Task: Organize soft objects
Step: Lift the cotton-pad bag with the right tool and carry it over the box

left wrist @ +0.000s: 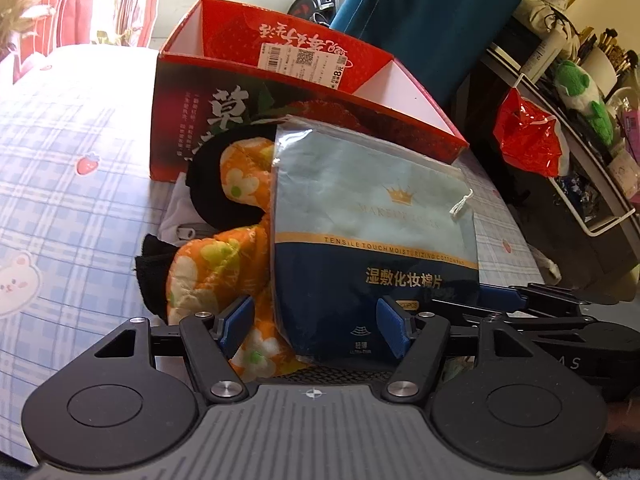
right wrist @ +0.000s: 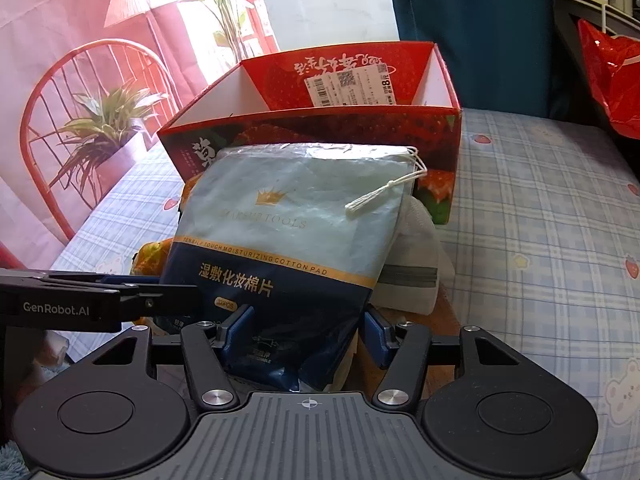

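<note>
Two grippers: both sat at the near end of the cotton pad pouch, which stood tilted against the front wall of the red box on the bed.
Left gripper: jaws apart, the pouch's lower corner and the orange floral plush both lying between the pads, nothing pinched.
Right gripper: jaws apart, straddling the pouch's dark bottom edge; contact with the pads could not be confirmed.
Pouch position: outside the box, leaning on it, its drawstring dangling loose on the front.
Risk, slip: the film looked slick and the contents squashy, so a pinch on the bottom edge alone would likely let it slide out.
Risk, wrong catch: closing the left gripper could trap the plush together with the pouch.
Risk, clutter: the white zipped bag and black fabric underneath could drag along with a lift.
Risk, box: the light, empty box might skid back if the pouch were pushed against it.
Risk, collision: the two grippers sat close, so closing in could knock them together.
</note>
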`<state>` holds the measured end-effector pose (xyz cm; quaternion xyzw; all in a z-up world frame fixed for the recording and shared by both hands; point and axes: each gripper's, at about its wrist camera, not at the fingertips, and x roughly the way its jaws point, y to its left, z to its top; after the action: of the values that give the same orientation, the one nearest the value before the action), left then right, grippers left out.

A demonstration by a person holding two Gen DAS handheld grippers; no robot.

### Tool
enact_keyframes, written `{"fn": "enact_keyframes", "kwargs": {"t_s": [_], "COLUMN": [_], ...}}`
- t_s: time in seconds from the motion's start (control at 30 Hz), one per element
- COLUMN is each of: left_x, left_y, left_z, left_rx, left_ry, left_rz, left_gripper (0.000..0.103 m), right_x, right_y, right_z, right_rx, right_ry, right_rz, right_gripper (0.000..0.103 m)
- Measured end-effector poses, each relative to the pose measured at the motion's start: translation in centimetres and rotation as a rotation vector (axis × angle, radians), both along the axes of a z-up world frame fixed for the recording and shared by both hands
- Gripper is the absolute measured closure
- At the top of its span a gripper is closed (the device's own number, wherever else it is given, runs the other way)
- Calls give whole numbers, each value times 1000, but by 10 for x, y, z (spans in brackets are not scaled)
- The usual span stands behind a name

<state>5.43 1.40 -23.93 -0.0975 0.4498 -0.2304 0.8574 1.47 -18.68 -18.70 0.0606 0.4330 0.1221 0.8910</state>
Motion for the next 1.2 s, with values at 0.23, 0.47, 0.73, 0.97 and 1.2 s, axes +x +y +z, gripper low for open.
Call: {"fn": "enact_keyframes", "kwargs": {"t_s": [0.23, 0.47, 0.73, 0.97, 1.2], "left_x": [0, 0, -2, 1, 13], "left_y": [0, -3, 7, 5, -1], "left_z": [-5, -3, 22, 60, 87], "left_rx": [-27, -40, -87, -105, -87], "left_ry": [-14, -13, -93, -210, -281], "left_rz": [-7, -24, 0, 1, -1], "left_gripper": [34, 40, 43, 43, 43], "right_x": [-1, -2, -4, 6, 23], "right_y": [2, 2, 4, 8, 8], "right_z": [-1, 2, 25, 57, 82], "right_rx": [-18, -11, 3, -6, -23], "right_ry": [-27, -49, -143, -237, -300], "right_rz": [20, 45, 81, 117, 134], "right_gripper": [57, 65, 68, 68, 68]}}
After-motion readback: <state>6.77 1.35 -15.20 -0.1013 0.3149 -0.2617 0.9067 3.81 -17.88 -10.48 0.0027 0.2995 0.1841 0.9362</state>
